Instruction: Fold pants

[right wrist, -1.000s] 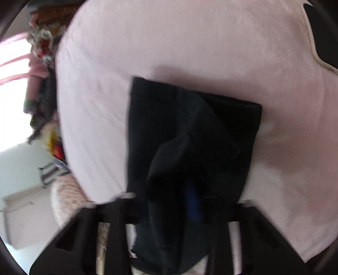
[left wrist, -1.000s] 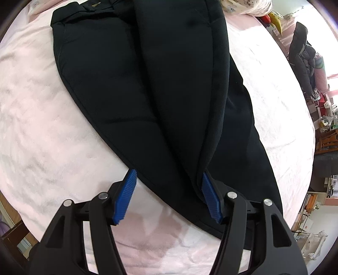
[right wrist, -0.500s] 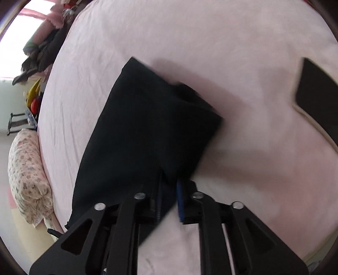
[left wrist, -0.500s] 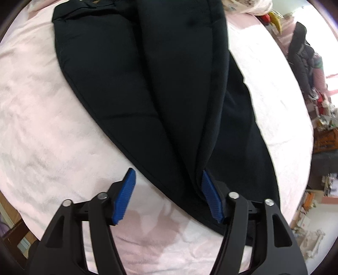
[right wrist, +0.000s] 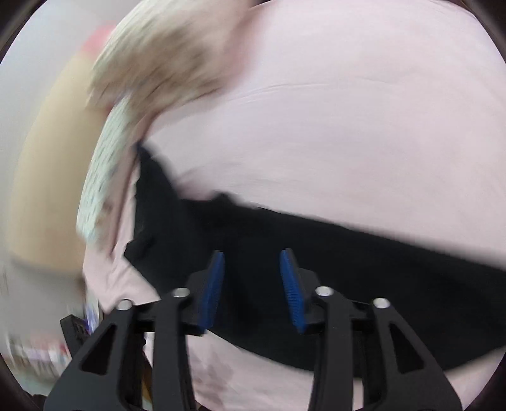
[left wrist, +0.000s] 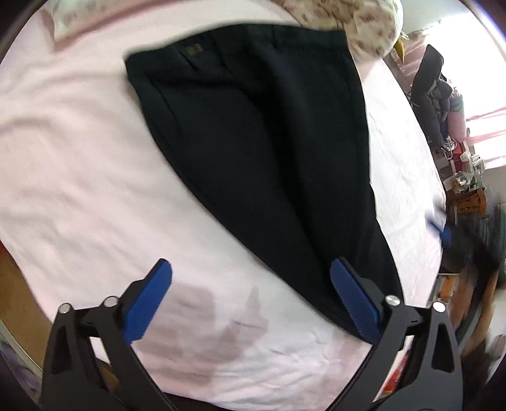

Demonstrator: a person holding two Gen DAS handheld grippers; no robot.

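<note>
pants (left wrist: 268,164) lying flat on the pink bed (left wrist: 79,189), long axis running from the left gripper (left wrist: 249,303) up and away to the waistband | left gripper pointing steeply down, jaws just opening wide, gripping nothing | right gripper (right wrist: 253,284) jaws just opening, half apart, hovering over pants, pads not pressing cloth

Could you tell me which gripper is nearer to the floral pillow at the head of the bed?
Probably right. The right gripper hovers over the pants near the floral pillow. The left gripper sits at their far end, opposite that pillow.
</note>
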